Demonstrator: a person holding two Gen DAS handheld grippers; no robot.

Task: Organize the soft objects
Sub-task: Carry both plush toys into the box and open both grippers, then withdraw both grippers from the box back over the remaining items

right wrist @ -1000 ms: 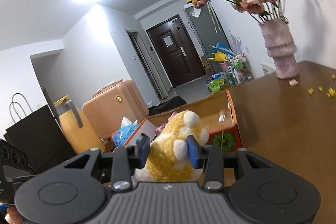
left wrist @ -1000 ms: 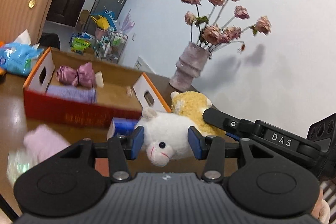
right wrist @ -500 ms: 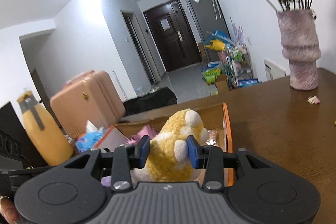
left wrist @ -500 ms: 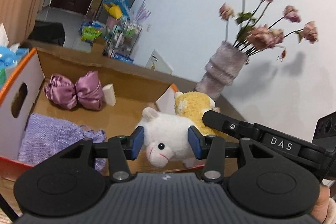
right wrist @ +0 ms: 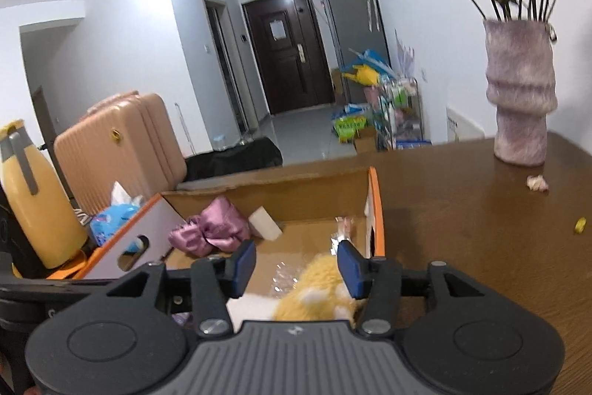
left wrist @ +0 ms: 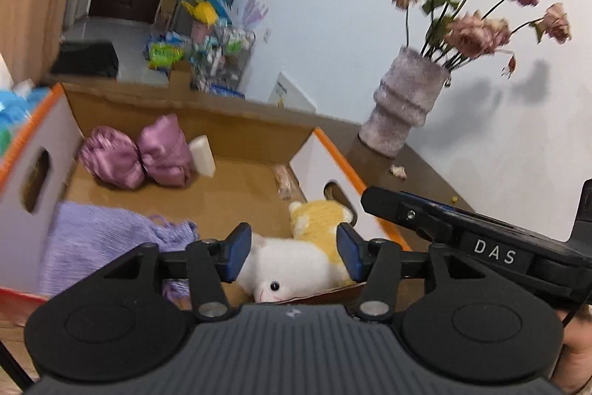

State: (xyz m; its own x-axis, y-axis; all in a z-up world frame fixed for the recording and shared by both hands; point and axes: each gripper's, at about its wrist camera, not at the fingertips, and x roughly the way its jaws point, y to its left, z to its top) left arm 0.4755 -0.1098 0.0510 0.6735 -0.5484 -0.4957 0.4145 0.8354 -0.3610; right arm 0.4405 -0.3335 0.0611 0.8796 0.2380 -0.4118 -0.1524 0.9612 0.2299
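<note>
An open cardboard box [left wrist: 329, 150] with orange rims stands on the brown table. In it lie a white plush toy [left wrist: 292, 269] and a yellow plush toy [left wrist: 318, 221], side by side near the right end wall. My left gripper [left wrist: 292, 256] is open, its jaws apart just above the white plush. My right gripper [right wrist: 296, 263] is open above the yellow plush [right wrist: 318, 298], which has dropped below the blue pads. The box [right wrist: 373, 206] also shows in the right wrist view. The right gripper's body [left wrist: 481, 239] shows in the left wrist view.
The box also holds a purple satin bundle [left wrist: 137, 154], a lilac knitted cloth [left wrist: 103, 239] and a white block [left wrist: 202, 156]. A grey vase of dried roses [right wrist: 520, 95] stands on the table at right. A yellow bottle [right wrist: 33, 198], blue tissue pack [right wrist: 111, 215] and pink suitcase [right wrist: 122, 143] are left.
Both grippers moved over the box and down into it. Both opened: the white and yellow plush toys left the jaws and now lie in the box.
</note>
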